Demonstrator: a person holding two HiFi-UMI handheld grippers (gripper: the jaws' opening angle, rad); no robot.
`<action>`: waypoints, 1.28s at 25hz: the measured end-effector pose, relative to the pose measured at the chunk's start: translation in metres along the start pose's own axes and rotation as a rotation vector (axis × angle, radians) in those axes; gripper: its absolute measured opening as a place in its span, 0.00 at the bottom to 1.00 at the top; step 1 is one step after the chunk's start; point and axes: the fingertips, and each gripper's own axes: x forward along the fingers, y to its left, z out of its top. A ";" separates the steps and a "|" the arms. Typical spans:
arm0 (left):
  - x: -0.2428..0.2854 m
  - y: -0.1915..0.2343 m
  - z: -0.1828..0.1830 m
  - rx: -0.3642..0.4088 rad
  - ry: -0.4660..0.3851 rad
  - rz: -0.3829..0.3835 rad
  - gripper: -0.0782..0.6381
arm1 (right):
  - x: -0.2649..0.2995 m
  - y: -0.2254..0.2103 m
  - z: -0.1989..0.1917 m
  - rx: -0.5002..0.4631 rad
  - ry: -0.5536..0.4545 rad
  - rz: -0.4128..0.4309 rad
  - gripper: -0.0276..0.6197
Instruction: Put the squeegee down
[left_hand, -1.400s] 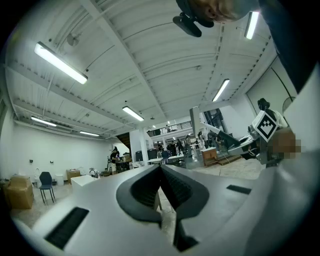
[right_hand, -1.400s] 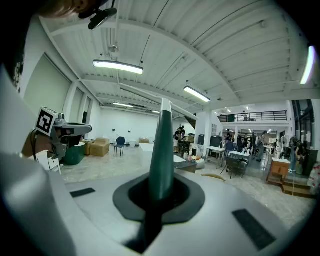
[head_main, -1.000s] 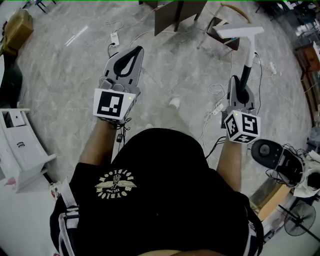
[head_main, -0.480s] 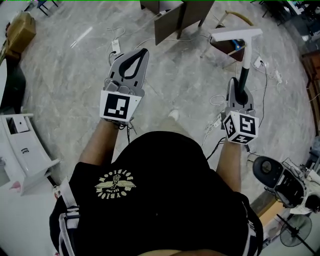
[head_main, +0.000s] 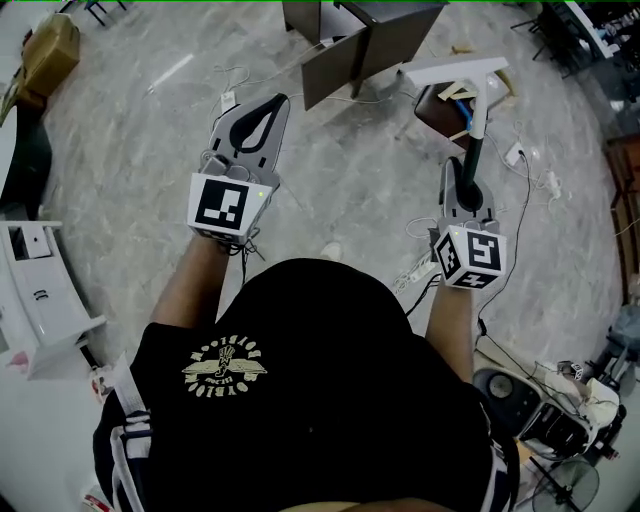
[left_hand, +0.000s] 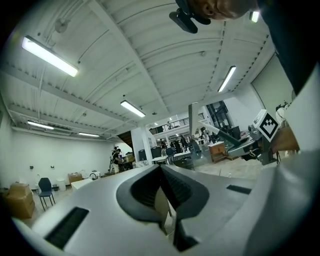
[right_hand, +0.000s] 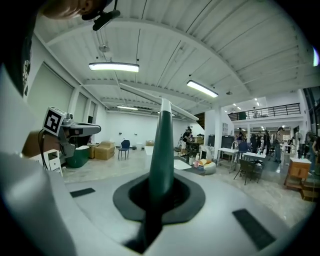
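The squeegee has a dark green handle (head_main: 474, 152) and a long white blade (head_main: 452, 70). My right gripper (head_main: 464, 176) is shut on the handle and holds it out over the floor at the right of the head view, blade at the far end. In the right gripper view the handle (right_hand: 162, 145) rises from between the shut jaws, with the blade (right_hand: 167, 106) across its top. My left gripper (head_main: 276, 103) is at the left of the head view, shut, with nothing between its pads. Its closed jaws (left_hand: 161, 169) fill the lower left gripper view.
Grey marble floor (head_main: 350, 170) with loose cables and a power strip (head_main: 228, 101). Brown panels (head_main: 362, 42) and a wooden chair (head_main: 446, 103) stand ahead. There is a white cabinet (head_main: 40, 295) at the left, a cardboard box (head_main: 48, 52) top left, and a fan (head_main: 562, 484) with gear bottom right.
Both grippers have travelled across the floor with the person. The brown panels and the chair have come nearer. The black round base at the right has slid toward the bottom. The squeegee stays gripped.
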 end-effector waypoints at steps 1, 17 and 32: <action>0.006 0.000 0.002 0.005 -0.002 0.000 0.14 | 0.005 -0.004 0.001 -0.002 -0.002 0.009 0.09; 0.057 0.001 -0.012 0.001 0.009 0.012 0.14 | 0.055 -0.046 0.003 0.026 0.007 0.041 0.09; 0.170 0.065 -0.032 -0.011 -0.003 -0.042 0.14 | 0.165 -0.085 0.033 0.020 0.013 0.004 0.09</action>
